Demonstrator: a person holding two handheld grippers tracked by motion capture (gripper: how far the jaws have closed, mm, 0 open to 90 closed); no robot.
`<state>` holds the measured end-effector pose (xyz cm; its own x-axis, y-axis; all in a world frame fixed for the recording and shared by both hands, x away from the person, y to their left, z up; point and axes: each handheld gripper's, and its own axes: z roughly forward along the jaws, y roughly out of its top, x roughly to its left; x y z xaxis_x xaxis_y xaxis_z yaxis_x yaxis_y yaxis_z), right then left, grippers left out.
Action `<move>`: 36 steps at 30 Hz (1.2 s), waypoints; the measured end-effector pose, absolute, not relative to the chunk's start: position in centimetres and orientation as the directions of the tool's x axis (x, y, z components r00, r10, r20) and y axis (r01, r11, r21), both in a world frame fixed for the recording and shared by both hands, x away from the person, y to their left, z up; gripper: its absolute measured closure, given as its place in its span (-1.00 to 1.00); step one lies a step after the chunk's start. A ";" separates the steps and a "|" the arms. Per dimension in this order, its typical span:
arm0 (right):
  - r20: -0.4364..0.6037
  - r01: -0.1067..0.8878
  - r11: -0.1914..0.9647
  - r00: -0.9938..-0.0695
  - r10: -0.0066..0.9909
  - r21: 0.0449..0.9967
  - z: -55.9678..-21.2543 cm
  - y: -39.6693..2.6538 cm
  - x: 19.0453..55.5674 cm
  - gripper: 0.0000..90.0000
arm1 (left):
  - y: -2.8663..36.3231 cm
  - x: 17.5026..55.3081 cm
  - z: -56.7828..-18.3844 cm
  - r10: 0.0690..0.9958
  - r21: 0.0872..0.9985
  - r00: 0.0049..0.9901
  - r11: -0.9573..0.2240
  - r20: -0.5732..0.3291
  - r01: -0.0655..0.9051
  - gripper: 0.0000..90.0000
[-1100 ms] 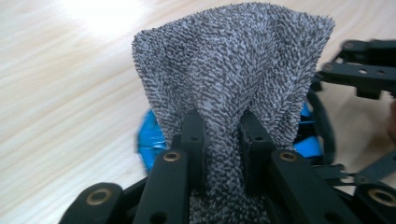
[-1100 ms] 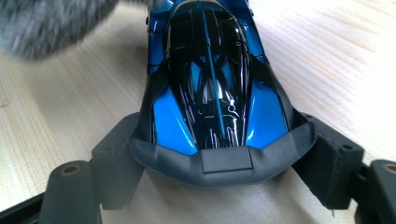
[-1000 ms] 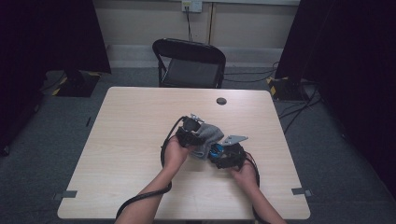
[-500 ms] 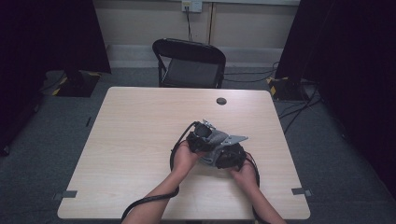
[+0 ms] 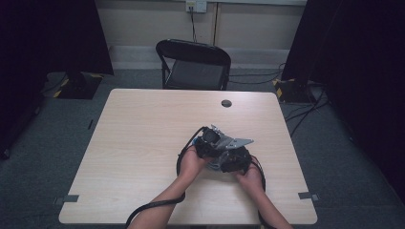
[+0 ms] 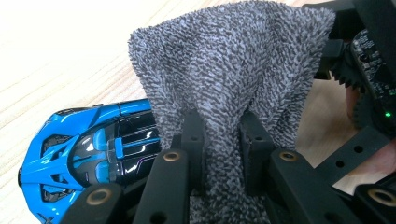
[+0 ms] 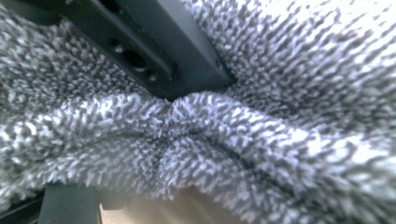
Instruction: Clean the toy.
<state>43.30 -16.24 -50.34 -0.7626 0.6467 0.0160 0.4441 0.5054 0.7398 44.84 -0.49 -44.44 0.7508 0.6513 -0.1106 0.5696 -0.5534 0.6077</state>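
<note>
The left hand-held gripper (image 6: 219, 135) pinches the fuzzy grey microfibre cloth (image 6: 233, 70) tight (the right's grip is unclear), so wiping the glossy blue toy car (image 6: 88, 149) likely comes next.

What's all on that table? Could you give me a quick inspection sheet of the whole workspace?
Surface: pale wooden table, mostly bare.
Job's things: grey fluffy cloth; blue and black toy car beside it.
Clutter: small dark round disc near the far edge.
Grippers: left hand-held gripper shut on the cloth; right hand-held gripper close against the cloth, grip unclear.
Cables: black cable trailing off the near edge.
Surroundings: black folding chair, dark curtains.
</note>
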 end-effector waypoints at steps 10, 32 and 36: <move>0.016 0.444 0.505 -0.762 0.647 0.740 -50.3 -16.2 43.3 -0.47 | -0.8 44.7 -44.3 0.645 0.600 0.762 -0.587 -0.061 0.544 0.68; 0.016 0.444 0.506 -0.763 0.646 0.739 -50.3 -16.2 43.3 -0.47 | 0.9 46.6 -44.0 0.709 0.601 0.703 -0.538 -0.055 0.591 0.68; 0.016 0.444 0.506 -0.763 0.646 0.739 -50.3 -16.2 43.3 -0.47 | 1.4 47.0 -44.1 0.722 0.600 0.689 -0.523 -0.067 0.606 0.68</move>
<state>43.30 -16.25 -50.34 -0.7631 0.6461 0.0165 0.4445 0.5061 0.7391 47.03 1.45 -44.05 0.6891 0.7216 -0.0668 0.6058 -0.5230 0.5996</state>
